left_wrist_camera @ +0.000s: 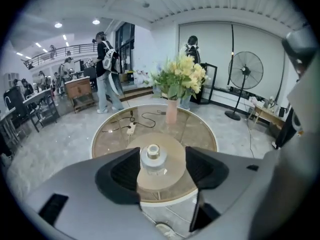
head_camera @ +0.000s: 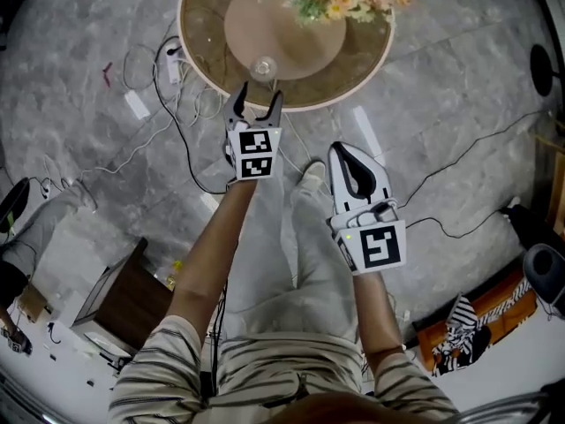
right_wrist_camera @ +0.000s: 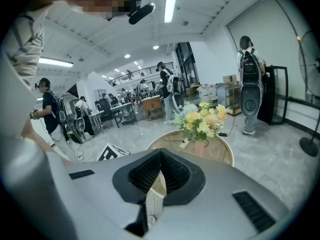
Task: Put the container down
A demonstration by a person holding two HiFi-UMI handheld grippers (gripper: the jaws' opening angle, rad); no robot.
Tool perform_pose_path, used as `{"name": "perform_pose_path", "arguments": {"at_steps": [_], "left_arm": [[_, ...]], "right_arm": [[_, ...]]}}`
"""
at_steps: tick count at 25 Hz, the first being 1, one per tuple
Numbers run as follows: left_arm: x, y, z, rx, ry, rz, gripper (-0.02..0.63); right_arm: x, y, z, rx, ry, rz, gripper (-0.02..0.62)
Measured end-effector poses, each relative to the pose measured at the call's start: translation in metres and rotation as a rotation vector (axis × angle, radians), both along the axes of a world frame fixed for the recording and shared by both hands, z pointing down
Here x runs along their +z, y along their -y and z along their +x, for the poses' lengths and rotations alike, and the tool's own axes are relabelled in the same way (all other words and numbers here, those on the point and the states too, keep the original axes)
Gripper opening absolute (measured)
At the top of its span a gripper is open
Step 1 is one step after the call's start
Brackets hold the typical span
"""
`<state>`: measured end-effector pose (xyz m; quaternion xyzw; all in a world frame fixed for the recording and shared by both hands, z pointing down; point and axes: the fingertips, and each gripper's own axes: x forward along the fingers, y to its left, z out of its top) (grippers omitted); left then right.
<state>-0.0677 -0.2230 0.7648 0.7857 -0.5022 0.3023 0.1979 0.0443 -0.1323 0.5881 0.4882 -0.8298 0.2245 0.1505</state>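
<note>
You're holding your left gripper (head_camera: pixel 260 92) wide around the jar (left_wrist_camera: pixel 152 159), which is standing upright at the table's (head_camera: pixel 353 71) near middle. Be easing straight back toward yourself, brushing neither side. Your right gripper (head_camera: pixel 346 157) is hanging shut, empty.

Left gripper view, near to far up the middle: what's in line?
left gripper → clear capped container → white power strip → pink vase of flowers
</note>
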Motion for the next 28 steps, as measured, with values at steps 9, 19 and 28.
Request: {"name": "perform_pose_path", "arguments": {"at_steps": [9, 19, 28], "left_arm": [[-0.136, -0.038, 0.005, -0.05, -0.06, 0.104, 0.127], [-0.286, -0.077, 0.005, -0.138, -0.113, 0.248, -0.002], [-0.368, -0.112, 0.014, -0.094, -0.156, 0.303, -0.003]], "right_arm": [[-0.069, -0.026, 0.004, -0.028, -0.008, 0.079, 0.009], [-0.163, -0.038, 0.013, -0.036, 0.061, 0.162, 0.009], [-0.237, -0.051, -0.002, -0.081, 0.079, 0.241, 0.009]]}}
